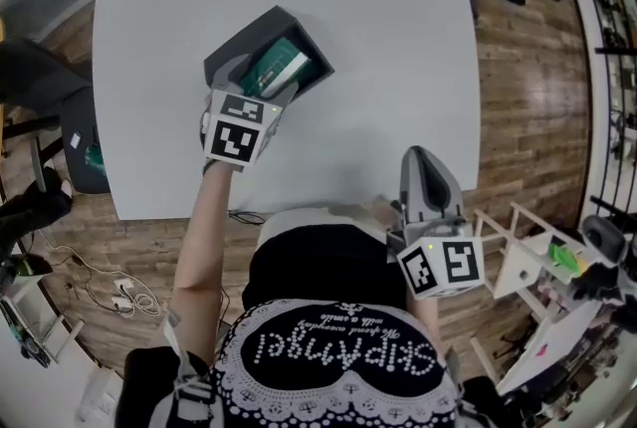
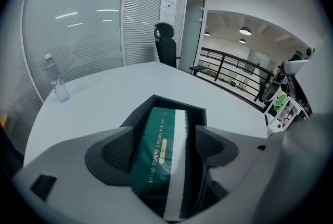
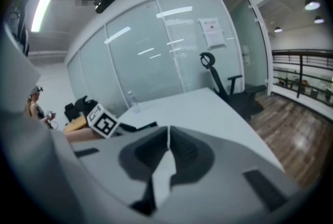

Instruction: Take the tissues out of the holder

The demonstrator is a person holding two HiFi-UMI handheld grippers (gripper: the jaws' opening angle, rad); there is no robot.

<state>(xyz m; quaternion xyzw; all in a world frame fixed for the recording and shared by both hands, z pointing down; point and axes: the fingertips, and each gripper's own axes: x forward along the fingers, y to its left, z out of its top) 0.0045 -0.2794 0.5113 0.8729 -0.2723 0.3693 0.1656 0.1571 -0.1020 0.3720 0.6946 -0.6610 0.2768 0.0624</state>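
The tissues (image 1: 279, 68), a soft, light, slick-wrapped pack in the holder (image 1: 231, 46) left of the worktop's (image 1: 388, 38) middle, lie between the left hand-held gripper's (image 2: 163, 151) wide-apart jaws, seemingly unpressed; best pinched gently across the long sides.

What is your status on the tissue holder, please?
Left tool open, straddling green tissue pack. Right tool shut, empty, near table edge. Pack sits in black holder. Water bottle well clear.
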